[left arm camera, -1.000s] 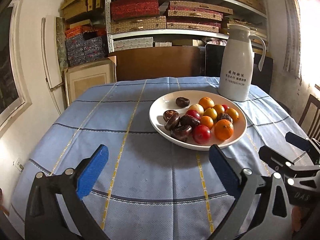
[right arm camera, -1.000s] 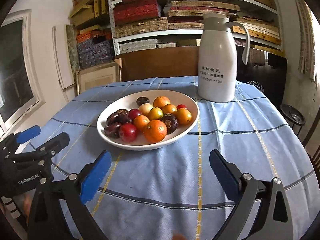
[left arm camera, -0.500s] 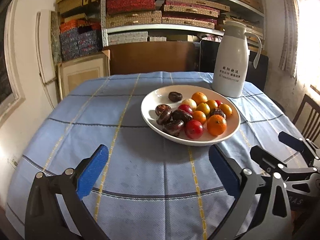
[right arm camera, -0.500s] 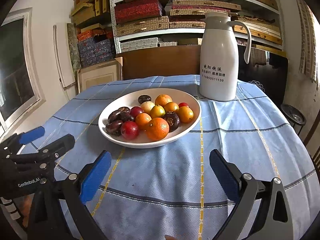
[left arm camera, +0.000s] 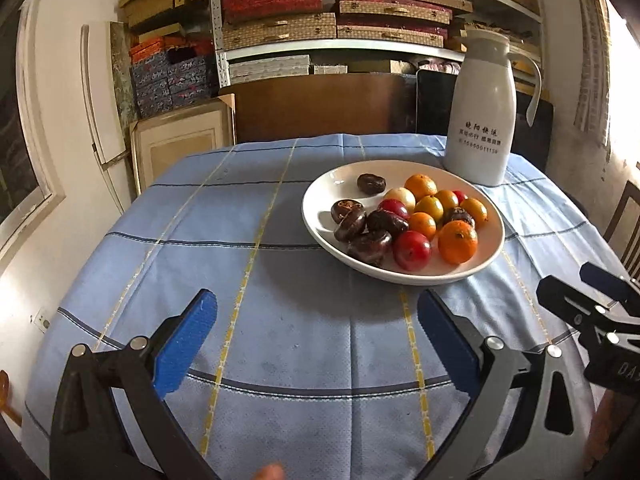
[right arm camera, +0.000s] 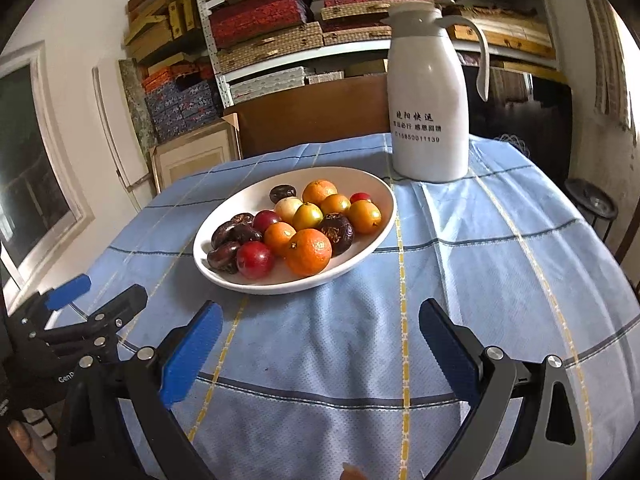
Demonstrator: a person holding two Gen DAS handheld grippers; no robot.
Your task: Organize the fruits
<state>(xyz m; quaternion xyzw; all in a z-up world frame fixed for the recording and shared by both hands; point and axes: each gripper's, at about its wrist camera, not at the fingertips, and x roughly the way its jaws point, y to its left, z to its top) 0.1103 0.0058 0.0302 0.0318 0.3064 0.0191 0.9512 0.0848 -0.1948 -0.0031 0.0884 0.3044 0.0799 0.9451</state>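
Above the tablecloth (left arm camera: pixel 312 320), both tools gape wide, empty: left tool (left arm camera: pixel 316 344), right tool (right arm camera: pixel 320 344).

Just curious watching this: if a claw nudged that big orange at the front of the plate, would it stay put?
Probably not: the big orange looks round, so it may roll. Neighbouring fruit and the white plate's raised rim should limit it. Its firm-looking peel likely tolerates a gentle squeeze.

Both wrist cams sit low at table's (left arm camera: pixel 304 320) near edge, facing its far edge; both share plate (left arm camera: pixel 320 216) and jug (right arm camera: pixel 428 92).
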